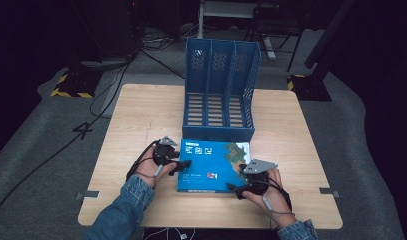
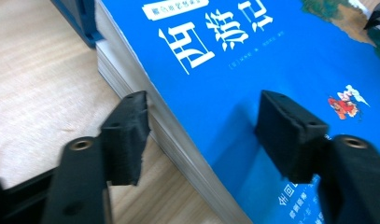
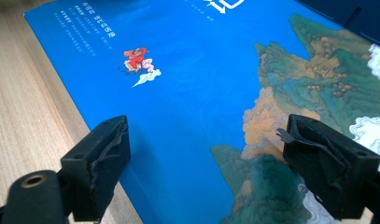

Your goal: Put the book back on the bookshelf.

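The left gripper (image 2: 201, 135) is held with jaws apart, straddling the left edge of the blue book (image 1: 211, 162): one jaw beside the page block, the other over the cover. The right gripper (image 3: 204, 163) is likewise spread wide above the cover's near right corner. Nothing is gripped. The book is seen lying flat on the table (image 1: 141, 115), just near of the blue file rack (image 1: 220, 95). Lifting and filing, presumably intended, are judged not yet done.
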### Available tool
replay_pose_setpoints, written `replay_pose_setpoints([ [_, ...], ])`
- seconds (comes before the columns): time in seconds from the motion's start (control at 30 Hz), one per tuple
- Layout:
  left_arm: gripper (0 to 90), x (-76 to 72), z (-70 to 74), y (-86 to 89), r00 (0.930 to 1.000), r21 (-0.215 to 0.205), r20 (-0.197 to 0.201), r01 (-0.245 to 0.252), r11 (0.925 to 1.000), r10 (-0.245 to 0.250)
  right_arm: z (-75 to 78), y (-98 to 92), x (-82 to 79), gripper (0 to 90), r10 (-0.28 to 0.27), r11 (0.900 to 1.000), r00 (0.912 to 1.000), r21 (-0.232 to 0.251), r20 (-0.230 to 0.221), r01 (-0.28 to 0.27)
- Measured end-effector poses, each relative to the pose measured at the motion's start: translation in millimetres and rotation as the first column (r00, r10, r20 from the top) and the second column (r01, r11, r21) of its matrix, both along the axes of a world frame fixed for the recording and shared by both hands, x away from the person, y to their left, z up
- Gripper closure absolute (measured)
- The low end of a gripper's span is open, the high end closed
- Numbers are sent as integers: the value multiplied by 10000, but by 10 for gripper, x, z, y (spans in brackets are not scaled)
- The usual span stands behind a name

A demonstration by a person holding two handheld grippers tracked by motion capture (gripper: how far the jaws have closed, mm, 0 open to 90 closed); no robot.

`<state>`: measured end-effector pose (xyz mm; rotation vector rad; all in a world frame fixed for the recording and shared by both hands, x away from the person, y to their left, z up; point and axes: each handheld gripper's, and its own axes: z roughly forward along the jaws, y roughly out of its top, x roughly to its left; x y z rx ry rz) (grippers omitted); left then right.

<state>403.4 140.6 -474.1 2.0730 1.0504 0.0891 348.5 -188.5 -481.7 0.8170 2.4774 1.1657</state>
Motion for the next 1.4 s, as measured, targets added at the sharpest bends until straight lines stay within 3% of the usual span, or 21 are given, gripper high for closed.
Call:
replay_pose_setpoints([
  [0.1, 477, -13, 42, 9, 9998, -100, 185, 35, 9999, -33, -4, 0, 1, 153, 2, 10000, 10000, 31, 15, -2],
  [0.4, 580, -104, 225, -9, 9933, 8, 1019, 553, 9985, -551, -19, 4, 2, 151, 1, 9999, 9999, 169, 102, -3],
  [0.57, 577, -161, 296, -52, 9865, 122, 1401, 840, 9964, -849, -21, 2, 3, 152, 14, 9998, 9999, 185, 112, -16],
  [0.67, 663, -186, 303, -49, 9867, -1016, 1141, 1272, 9867, -1155, -21, 3, 2, 152, 12, 9998, 9999, 182, 116, -15],
  [0.73, 666, -195, 306, -50, 9851, -1001, 1205, 1348, 9858, -1225, -23, 4, 0, 151, 10, 9998, 9999, 204, 120, -12],
  [0.77, 669, -188, 275, -49, 9842, -554, 1172, 1396, 9887, -1324, -23, 5, 0, 151, 2, 9998, 9999, 203, 124, -5],
  [0.87, 675, -160, 184, -22, 9872, -393, 875, 1370, 9898, -1332, -24, 4, 0, 151, 3, 9998, 9999, 211, 130, -6],
  [0.93, 675, -151, 159, -8, 9883, -454, 778, 1352, 9898, -1315, -26, 4, -1, 151, 6, 9997, 9999, 232, 138, -9],
  [1.03, 669, -121, 77, 39, 9907, -511, 308, 1341, 9896, -1327, -27, 3, -1, 151, 10, 9997, 9999, 235, 141, -14],
  [1.13, 646, -90, 33, 33, 9835, -164, 603, 1717, 9850, -1704, -28, 2, 0, 151, 14, 9997, 9999, 247, 140, -18],
  [1.23, 645, -81, 36, -50, 9705, -289, 1741, 1746, 9842, -1671, -31, 3, 2, 150, 26, 9996, 9999, 284, 153, -30],
  [1.27, 635, -80, 31, -82, 9676, -231, 1928, 1704, 9851, -1629, -32, 4, 2, 149, 27, 9996, 9999, 295, 163, -32],
  [1.37, 570, -65, -13, -139, 9674, -112, 1964, 1654, 9862, -1600, -35, 2, 1, 149, 23, 9996, 9998, 298, 192, -29],
  [1.4, 570, -56, -45, -151, 9713, -187, 1808, 1605, 9869, -1545, -38, 3, -2, 148, 11, 9995, 9998, 328, 213, -18],
])
